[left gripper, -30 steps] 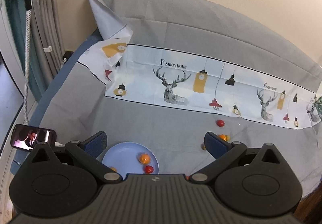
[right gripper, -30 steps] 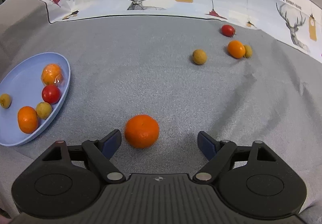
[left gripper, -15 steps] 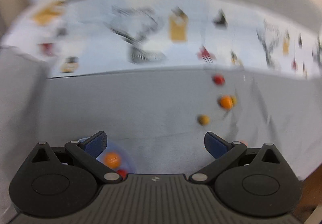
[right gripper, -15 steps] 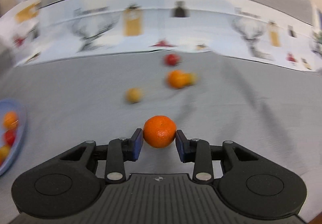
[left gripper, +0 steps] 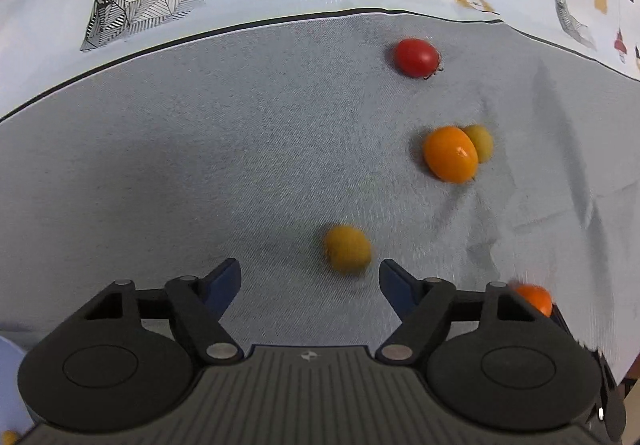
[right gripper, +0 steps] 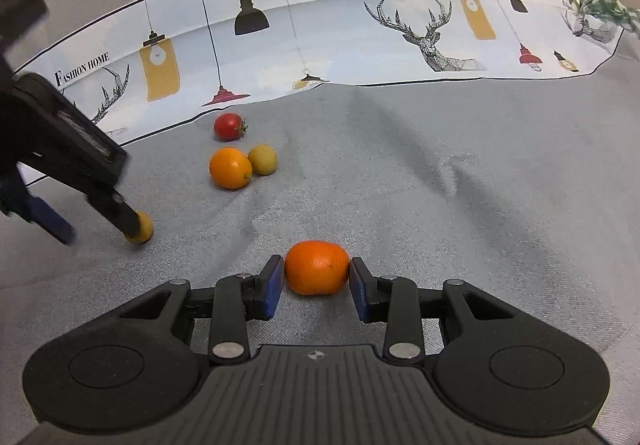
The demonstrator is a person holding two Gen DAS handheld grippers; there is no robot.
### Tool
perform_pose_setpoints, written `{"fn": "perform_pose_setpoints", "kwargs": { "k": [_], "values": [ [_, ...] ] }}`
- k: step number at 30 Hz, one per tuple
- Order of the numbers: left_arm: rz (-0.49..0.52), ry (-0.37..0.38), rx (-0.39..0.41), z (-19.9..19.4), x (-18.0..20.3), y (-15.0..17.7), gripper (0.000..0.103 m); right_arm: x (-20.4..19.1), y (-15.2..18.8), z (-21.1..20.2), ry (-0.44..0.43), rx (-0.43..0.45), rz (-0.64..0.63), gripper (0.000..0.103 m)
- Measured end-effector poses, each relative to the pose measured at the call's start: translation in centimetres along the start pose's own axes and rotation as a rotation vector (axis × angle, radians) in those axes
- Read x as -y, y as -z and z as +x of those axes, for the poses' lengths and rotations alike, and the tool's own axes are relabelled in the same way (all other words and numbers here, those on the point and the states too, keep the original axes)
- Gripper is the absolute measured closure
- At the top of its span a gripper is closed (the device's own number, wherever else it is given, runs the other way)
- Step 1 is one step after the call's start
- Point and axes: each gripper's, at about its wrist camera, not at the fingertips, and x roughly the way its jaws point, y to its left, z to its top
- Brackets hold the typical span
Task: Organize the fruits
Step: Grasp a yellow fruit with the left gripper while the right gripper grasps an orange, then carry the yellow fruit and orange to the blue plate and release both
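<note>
Grey woven cloth (left gripper: pixel 200 173) covers the surface, fine twill texture, a few creases at 3 o'clock in the left wrist view. At 12 o'clock a pale printed band (right gripper: pixel 320 25) w/ line-drawn deer, hanging lamps and "FASHION HOME" lettering.

Left gripper (left gripper: pixel 310 273): jaws wide apart, nothing between the blue pads. Matte black plastic body, ribbed centre. Small round yellow fruit (left gripper: pixel 347 248), dull skin, slightly blurred, lies on the cloth just ahead of the tips, nearer the right-hand finger (left gripper: pixel 394 281), at approx 1 o'clock from the gap; cannot tell if touching. In the right wrist view the same fruit (right gripper: pixel 140 228) sits right at one fingertip, at 9 o'clock.

Right gripper (right gripper: pixel 316 277): jaws narrow, clamped on the mandarin (right gripper: pixel 317 267), blue pads against both sides. Mandarin is oblate, pebbled orange peel, appears to sit on the cloth. Its edge also shows at 4 o'clock in the left wrist view (left gripper: pixel 534 295).

Loose fruit further out: glossy red cherry tomato (left gripper: pixel 416 57), oval, w/ stem, near the band edge at 1 o'clock. Smooth shiny orange fruit (left gripper: pixel 451 154), egg-shaped, touching a duller yellow-green round one (left gripper: pixel 482 141) behind it, at 2 o'clock.

Sliver of pale blue plate (left gripper: pixel 8 369) at 8 o'clock.
</note>
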Motion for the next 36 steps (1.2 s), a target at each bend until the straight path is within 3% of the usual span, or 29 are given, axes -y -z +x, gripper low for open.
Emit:
{"fn": "perform_pose_setpoints", "kwargs": {
  "k": [2,6,9,13,21,30,36],
  "values": [
    [0.000,-0.013,0.002,0.8,0.3,-0.2,0.025,0.1,-0.1,0.1,-0.003,-0.001,0.008,0.065],
    [0.010,-0.033,0.038,0.8,0.5,0.0,0.075,0.0,-0.1,0.1,0.000,-0.002,0.007,0.065],
    [0.006,-0.033,0.066,-0.9,-0.2,0.9,0.075,-0.1,-0.1,0.1,0.004,0.005,0.003,0.065],
    [-0.010,-0.024,0.124,-5.9,-2.5,4.2,0.075,-0.2,-0.1,-0.2,0.010,0.027,0.000,0.065],
    [-0.115,-0.070,0.216,-18.4,-8.9,17.0,0.075,-1.2,-0.3,-5.3,0.010,0.090,-0.022,0.066],
    [-0.245,-0.173,0.295,-26.0,-16.2,29.1,0.075,-6.9,2.3,-18.9,-0.341,-0.031,-0.053,0.065],
    [-0.319,-0.174,0.337,-28.0,-19.1,34.4,0.075,-12.2,4.6,-25.8,-0.458,-0.005,-0.234,0.065]
  ]
}}
